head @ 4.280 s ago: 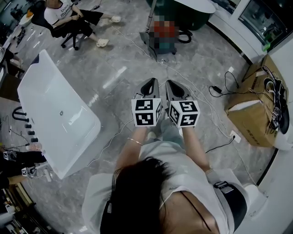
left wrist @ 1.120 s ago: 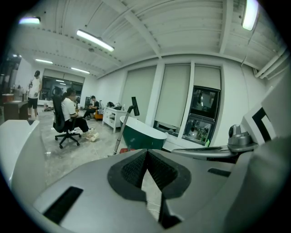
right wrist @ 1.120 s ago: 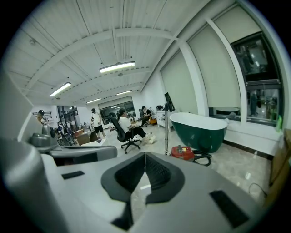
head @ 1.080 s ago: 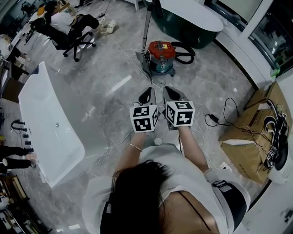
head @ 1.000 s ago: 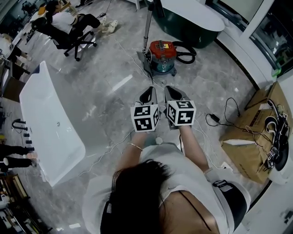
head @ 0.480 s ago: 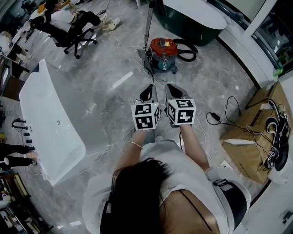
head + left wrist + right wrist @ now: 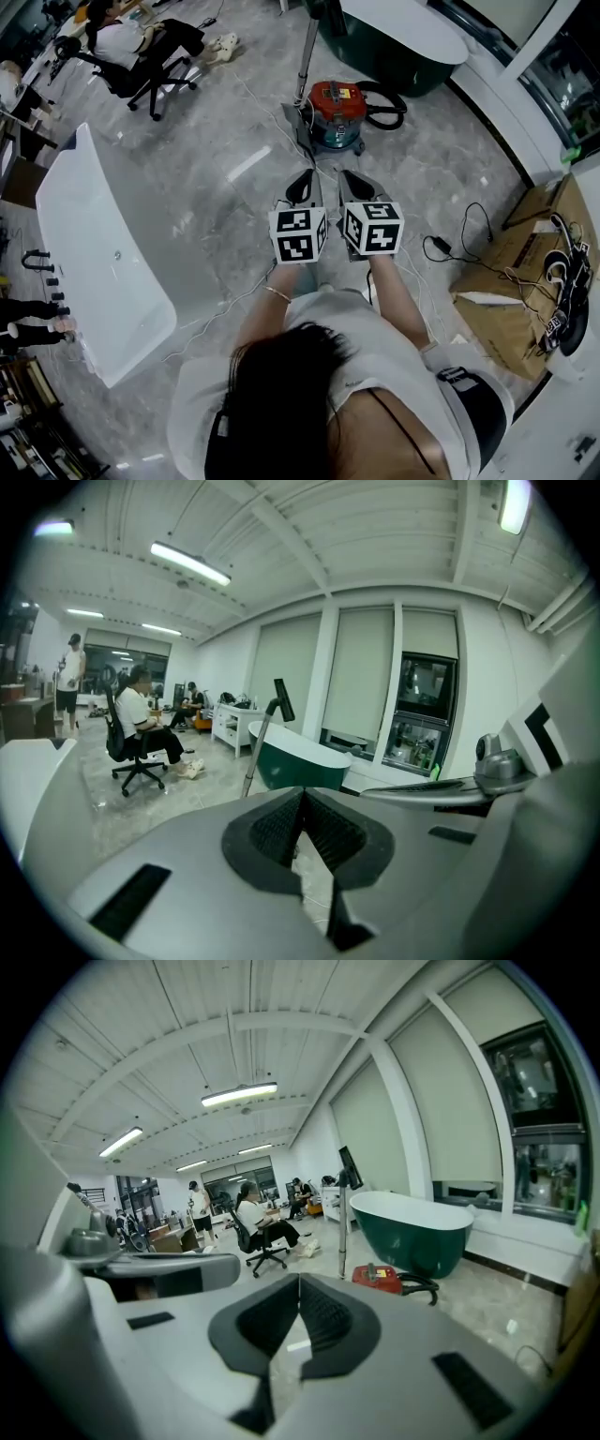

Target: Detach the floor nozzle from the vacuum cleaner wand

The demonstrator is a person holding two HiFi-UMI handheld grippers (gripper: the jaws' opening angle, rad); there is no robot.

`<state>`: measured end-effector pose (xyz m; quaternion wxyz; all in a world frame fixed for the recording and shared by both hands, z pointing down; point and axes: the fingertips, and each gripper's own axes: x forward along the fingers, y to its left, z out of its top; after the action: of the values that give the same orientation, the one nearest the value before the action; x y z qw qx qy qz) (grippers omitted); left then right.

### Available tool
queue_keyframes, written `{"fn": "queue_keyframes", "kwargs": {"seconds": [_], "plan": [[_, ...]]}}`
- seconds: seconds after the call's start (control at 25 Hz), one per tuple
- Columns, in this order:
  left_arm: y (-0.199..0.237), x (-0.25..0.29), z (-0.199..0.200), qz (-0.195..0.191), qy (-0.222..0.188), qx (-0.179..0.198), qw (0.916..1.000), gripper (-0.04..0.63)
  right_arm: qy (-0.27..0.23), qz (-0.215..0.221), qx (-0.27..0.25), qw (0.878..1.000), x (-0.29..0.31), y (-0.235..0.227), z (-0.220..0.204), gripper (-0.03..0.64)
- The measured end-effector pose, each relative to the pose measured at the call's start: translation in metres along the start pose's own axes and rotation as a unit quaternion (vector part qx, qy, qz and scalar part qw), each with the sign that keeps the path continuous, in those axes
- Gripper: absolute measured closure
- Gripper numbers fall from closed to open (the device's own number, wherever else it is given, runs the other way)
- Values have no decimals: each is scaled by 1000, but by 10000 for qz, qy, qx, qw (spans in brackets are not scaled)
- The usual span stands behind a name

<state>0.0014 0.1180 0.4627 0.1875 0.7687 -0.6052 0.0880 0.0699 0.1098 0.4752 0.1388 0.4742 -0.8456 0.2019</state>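
The vacuum's red canister [image 7: 336,111] stands on the grey floor ahead of me. Its silver wand [image 7: 307,52] rises upright at the canister's left side. The grey floor nozzle [image 7: 299,129] lies at the wand's foot. My left gripper [image 7: 302,178] and right gripper [image 7: 352,178] are held side by side, short of the nozzle and touching nothing. Both are shut and empty. The wand [image 7: 260,745] shows far off in the left gripper view beyond the left gripper [image 7: 302,797]. The right gripper view has the wand [image 7: 343,1222] and canister [image 7: 380,1277] beyond the right gripper [image 7: 299,1283].
A white bathtub [image 7: 103,253] lies at the left, and a dark green one [image 7: 403,37] stands behind the vacuum. Cardboard boxes [image 7: 520,272] and floor cables [image 7: 450,246] are at the right. A person sits on an office chair [image 7: 127,52] at the far left.
Both grippers have edged forward together toward the vacuum, which now sits nearer than in the earliest frame. Their jaws have stayed shut.
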Motion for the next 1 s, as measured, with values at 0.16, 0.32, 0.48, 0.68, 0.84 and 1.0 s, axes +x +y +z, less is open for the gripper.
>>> {"fn": "queue_keyframes", "kwargs": {"seconds": [0.16,0.32,0.48,0.68,0.84,1.0], "plan": [[9,18,8,-27,-13,-5,10000,592,6,-111,-40,9999,16,-11,9,601],[16,37,18,-60,-9,25,10000,592,-34,-182,-28,9998,34,-22,22,601],[21,55,28,-86,-13,81,9999,592,8,-211,-20,9998,48,-30,30,601],[32,69,34,-75,19,80,9999,592,76,-261,41,9996,65,-33,34,601],[41,80,33,-127,91,58,9999,592,144,-385,31,9992,79,-37,37,601],[48,91,38,-157,25,63,9999,592,123,-419,16,9990,89,-37,43,601]]}}
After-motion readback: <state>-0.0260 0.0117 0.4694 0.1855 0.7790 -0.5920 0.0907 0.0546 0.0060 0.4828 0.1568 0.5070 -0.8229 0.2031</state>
